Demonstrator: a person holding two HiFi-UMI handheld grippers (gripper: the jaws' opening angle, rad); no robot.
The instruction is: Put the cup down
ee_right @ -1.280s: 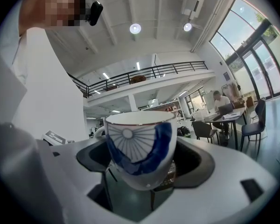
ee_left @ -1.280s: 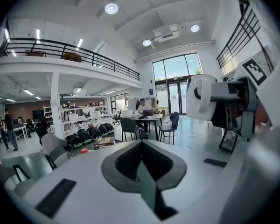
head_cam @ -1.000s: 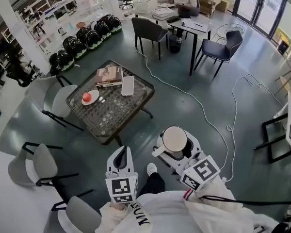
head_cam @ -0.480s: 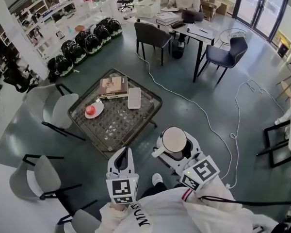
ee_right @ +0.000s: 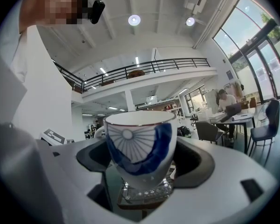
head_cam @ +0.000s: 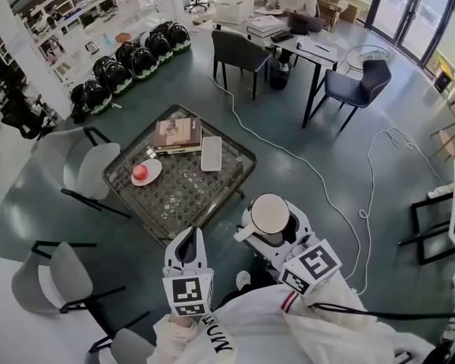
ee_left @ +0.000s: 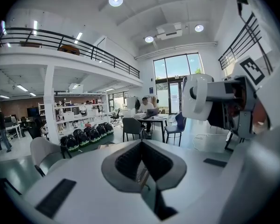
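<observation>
The near half of the glass table [head_cam: 183, 203] lies bare and open towards its front corner, while books [head_cam: 177, 133] and a flat white device [head_cam: 211, 153] fill its far side, a plate [head_cam: 150, 177] with an apple [head_cam: 139, 171] sits at its left edge, and a grey chair [head_cam: 91, 165] stands just beside that edge.

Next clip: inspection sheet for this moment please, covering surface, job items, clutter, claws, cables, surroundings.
Surface: low dark-framed table, partly bare.
Job's things: cup, white with blue pattern, upright, held clear of the table.
Clutter: books, flat white device, plate with red fruit, all on the table.
Claws: right claw shut on the cup; left claw shut, empty.
Cables: white cable trailing across the floor right of the table.
Surroundings: grey chair, black helmets, desk with a seated person.
</observation>
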